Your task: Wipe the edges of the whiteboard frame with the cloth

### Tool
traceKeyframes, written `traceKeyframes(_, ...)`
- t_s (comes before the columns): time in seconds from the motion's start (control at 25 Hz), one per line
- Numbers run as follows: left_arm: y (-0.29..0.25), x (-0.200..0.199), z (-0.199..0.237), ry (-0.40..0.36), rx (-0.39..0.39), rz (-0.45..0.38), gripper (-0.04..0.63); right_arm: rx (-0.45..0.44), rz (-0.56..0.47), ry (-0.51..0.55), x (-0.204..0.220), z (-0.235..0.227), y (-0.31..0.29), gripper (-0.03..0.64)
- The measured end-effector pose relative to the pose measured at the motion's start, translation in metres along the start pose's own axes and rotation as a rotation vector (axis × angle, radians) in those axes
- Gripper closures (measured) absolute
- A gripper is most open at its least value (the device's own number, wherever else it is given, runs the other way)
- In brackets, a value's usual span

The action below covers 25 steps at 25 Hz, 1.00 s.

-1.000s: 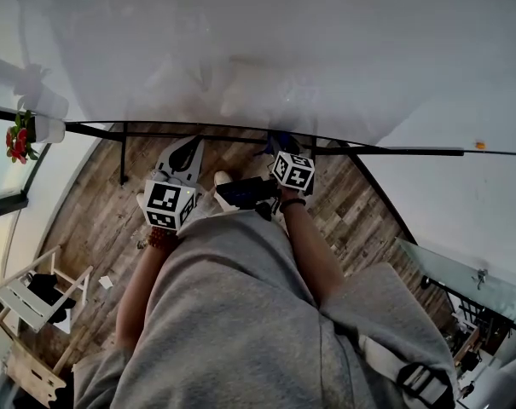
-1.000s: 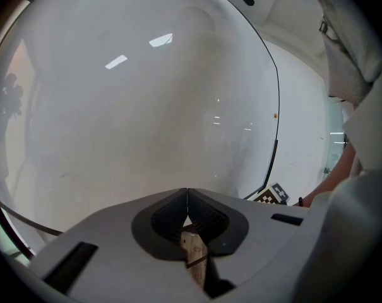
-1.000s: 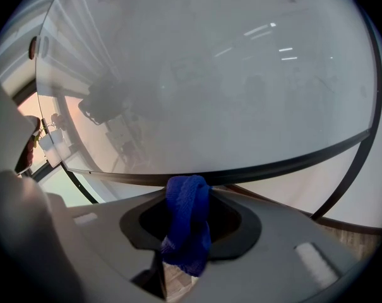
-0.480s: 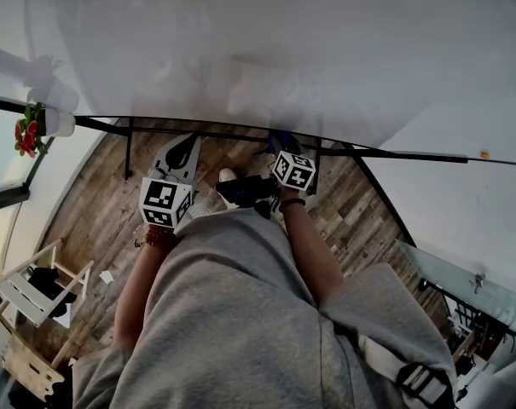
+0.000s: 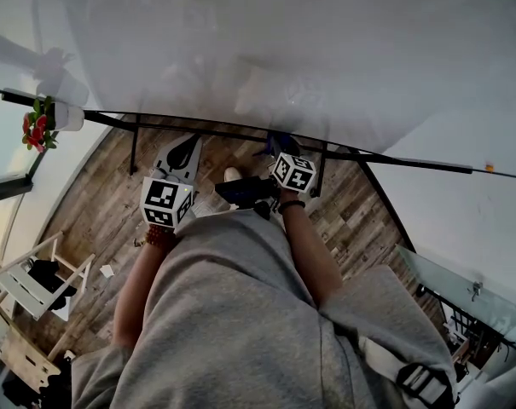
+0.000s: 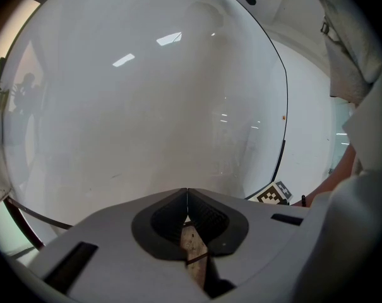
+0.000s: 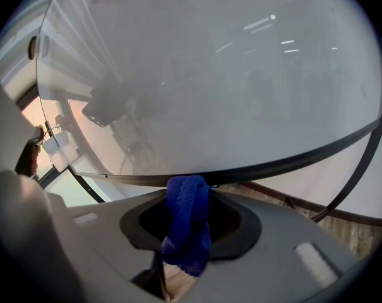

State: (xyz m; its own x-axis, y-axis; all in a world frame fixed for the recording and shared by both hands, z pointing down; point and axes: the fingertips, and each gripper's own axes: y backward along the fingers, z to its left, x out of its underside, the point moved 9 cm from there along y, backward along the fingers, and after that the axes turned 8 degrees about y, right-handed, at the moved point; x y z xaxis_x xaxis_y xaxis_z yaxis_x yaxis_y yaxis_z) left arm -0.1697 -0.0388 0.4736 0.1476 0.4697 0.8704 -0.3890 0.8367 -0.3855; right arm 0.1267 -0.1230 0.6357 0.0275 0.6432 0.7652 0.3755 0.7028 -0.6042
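Note:
The whiteboard (image 5: 266,41) fills the top of the head view, and its black lower frame edge (image 5: 215,130) runs across just beyond both grippers. My right gripper (image 5: 280,146) is shut on a blue cloth (image 7: 187,223). The cloth's top sits right below the frame edge (image 7: 254,166) in the right gripper view; I cannot tell if they touch. My left gripper (image 5: 188,146) is shut with nothing in it, held to the left of the right one. In the left gripper view its tips (image 6: 187,192) point at the board face (image 6: 146,106), with the black side frame (image 6: 283,131) to the right.
The board's black stand legs (image 5: 134,147) (image 5: 320,174) drop to a wooden plank floor (image 5: 95,203). A pot of red flowers (image 5: 37,126) sits at the far left and a white chair (image 5: 27,284) at the lower left. A glass-topped desk (image 5: 449,275) stands at the right.
The head view has shifted a little, so the frame's lower edge and the flower pot lie slightly lower and further right. Both grippers hold almost the same places.

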Motion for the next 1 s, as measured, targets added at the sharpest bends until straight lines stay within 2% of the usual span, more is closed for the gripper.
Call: traceKeyframes(1.0,0.036,0.006,0.044,0.048,-0.075,-0.003,0.584,-0.124,0.019,0.007,0.000,0.063,-0.029,0.474)
